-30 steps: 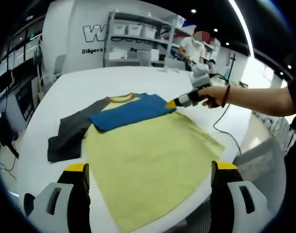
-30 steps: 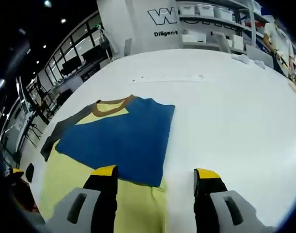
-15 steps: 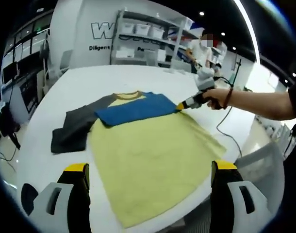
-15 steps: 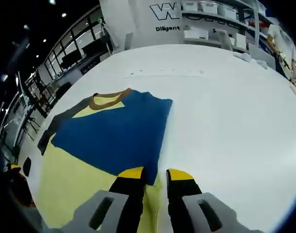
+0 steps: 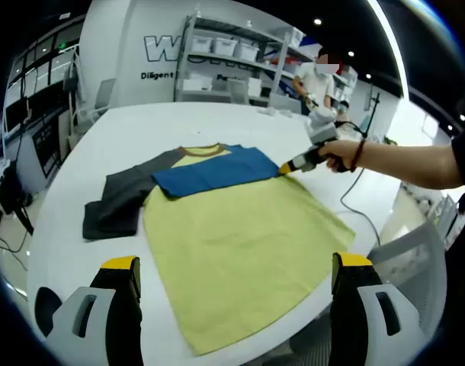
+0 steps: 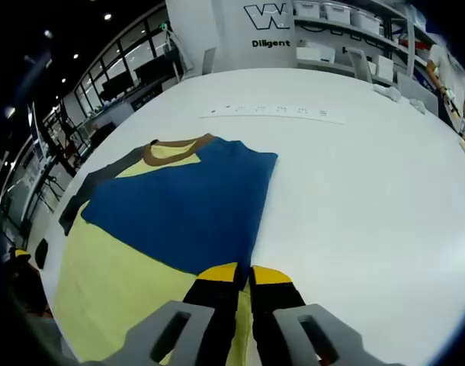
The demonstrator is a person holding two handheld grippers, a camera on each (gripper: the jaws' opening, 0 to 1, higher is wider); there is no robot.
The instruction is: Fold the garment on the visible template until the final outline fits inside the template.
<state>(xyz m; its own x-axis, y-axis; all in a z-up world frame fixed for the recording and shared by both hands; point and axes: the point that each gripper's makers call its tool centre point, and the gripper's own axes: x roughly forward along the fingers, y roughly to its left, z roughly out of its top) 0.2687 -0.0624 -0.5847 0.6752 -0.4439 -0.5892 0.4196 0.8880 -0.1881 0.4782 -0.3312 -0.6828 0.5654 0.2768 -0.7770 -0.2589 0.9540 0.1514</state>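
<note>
On the white tabletop (image 5: 88, 145): garment (image 5: 232, 229) lies flat and spread, whole outline in sight.
Change: right hand-held gripper (image 6: 242, 273) jaws, wide apart a second ago, are now drawn together at the lower corner of the blue sleeve (image 6: 190, 210); half a second ago they were nearly there.
Right state: jaws pinched, only a thin slit between the yellow tips, fabric edge at that slit. Judged as a grip on the sleeve; actual cloth between the pads is hard to confirm.
Left state: left hand-held gripper (image 5: 236, 268) jaws spread wide, nothing held, hovering at the near hem.
Cross-check: left gripper view shows the right hand-held gripper (image 5: 291, 164) at the same sleeve corner, held by a hand (image 5: 335, 152).
Meaning: grasp step looks done; sleeve ready to be repositioned or smoothed. Fold early, body unfolded.
Garment look: yellow body, brown collar (image 6: 175, 149), blue sleeve folded across the chest, grey sleeve (image 5: 118, 202) bent outward off the side.
Template: cannot tell where it is.
</note>
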